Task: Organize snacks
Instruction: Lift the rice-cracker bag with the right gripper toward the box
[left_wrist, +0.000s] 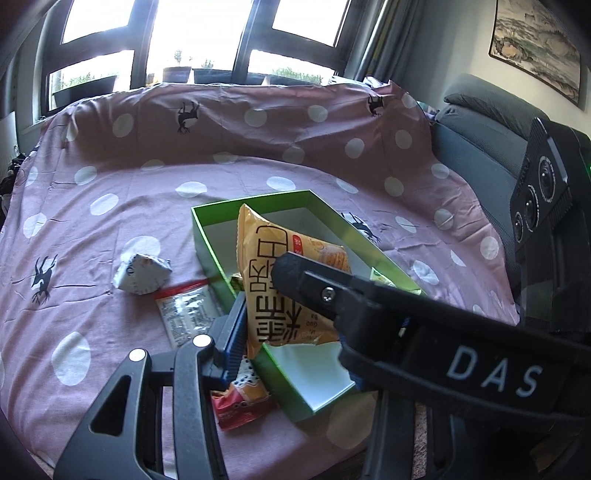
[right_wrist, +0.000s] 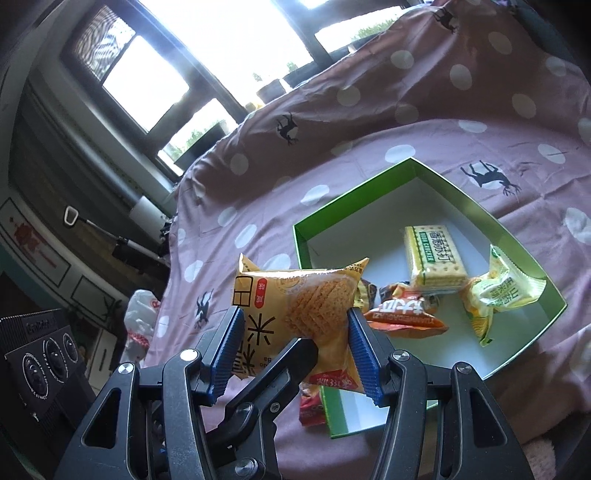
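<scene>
Right wrist view: right gripper (right_wrist: 293, 352) w/ blue pads clamped on puffy orange foil snack packet (right_wrist: 295, 295), long axis crosswise between the fingers, held just left of open green cardboard box (right_wrist: 424, 173), so R hand is nearer; left gripper (left_wrist: 258, 295) grips same packet.

Cracker pack (right_wrist: 434, 256) in box (right_wrist: 354, 199), seemingly flat.

Red snack packet (left_wrist: 240, 400) half hidden under left gripper (left_wrist: 258, 317) finger and green box (left_wrist: 314, 402) corner, lower centre. Clear sachet (left_wrist: 186, 314): print too small to read. Brown packet (right_wrist: 365, 293) in box mostly behind orange rice-cracker bag (right_wrist: 295, 306). Wall painting (left_wrist: 537, 44) cut off, upper right.
</scene>
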